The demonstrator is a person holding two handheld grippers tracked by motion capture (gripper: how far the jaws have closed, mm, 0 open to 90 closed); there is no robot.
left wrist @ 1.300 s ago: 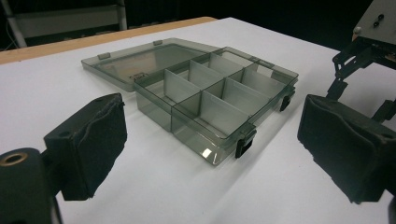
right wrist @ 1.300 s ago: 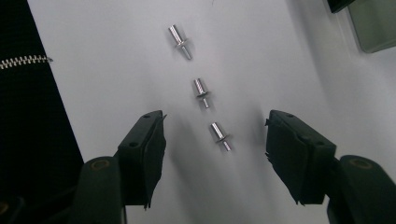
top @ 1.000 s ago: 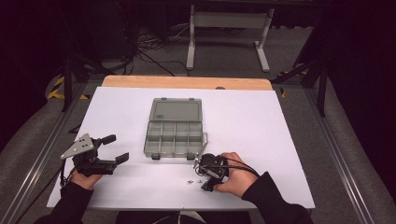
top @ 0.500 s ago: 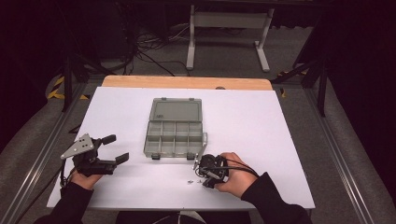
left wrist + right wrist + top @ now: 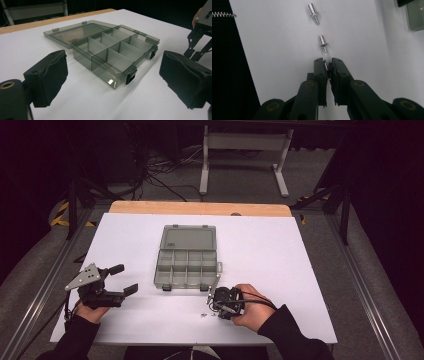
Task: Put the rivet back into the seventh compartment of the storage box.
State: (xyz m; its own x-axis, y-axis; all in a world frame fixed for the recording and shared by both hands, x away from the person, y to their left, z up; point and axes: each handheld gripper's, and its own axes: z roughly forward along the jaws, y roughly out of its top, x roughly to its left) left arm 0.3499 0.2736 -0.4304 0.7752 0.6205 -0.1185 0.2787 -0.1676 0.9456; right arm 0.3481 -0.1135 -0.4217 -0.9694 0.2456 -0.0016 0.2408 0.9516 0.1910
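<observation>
My right gripper (image 5: 326, 62) points down at the white table (image 5: 277, 50), and its jaws have just been closing. They are now shut on a small silver rivet (image 5: 326, 66) pinched between the tips. Two more rivets (image 5: 322, 43) (image 5: 314, 13) lie just beyond it. In the high view the right gripper (image 5: 216, 309) sits at the front, with rivets (image 5: 202, 314) beside it. My left gripper (image 5: 123, 279) rests at the front left, open and holding nothing. In the left gripper view its pads (image 5: 50, 75) frame the box (image 5: 110, 47).
A smoky clear compartment box (image 5: 186, 262) lies open mid-table, its lid (image 5: 189, 239) folded back flat and its cells bare. The table's front edge (image 5: 242, 75) runs close to the left of the right gripper. The right gripper (image 5: 197, 47) appears beyond the box's latch corner.
Both hands stay where they were. From the high view, the box and the loose rivets have not shifted.
</observation>
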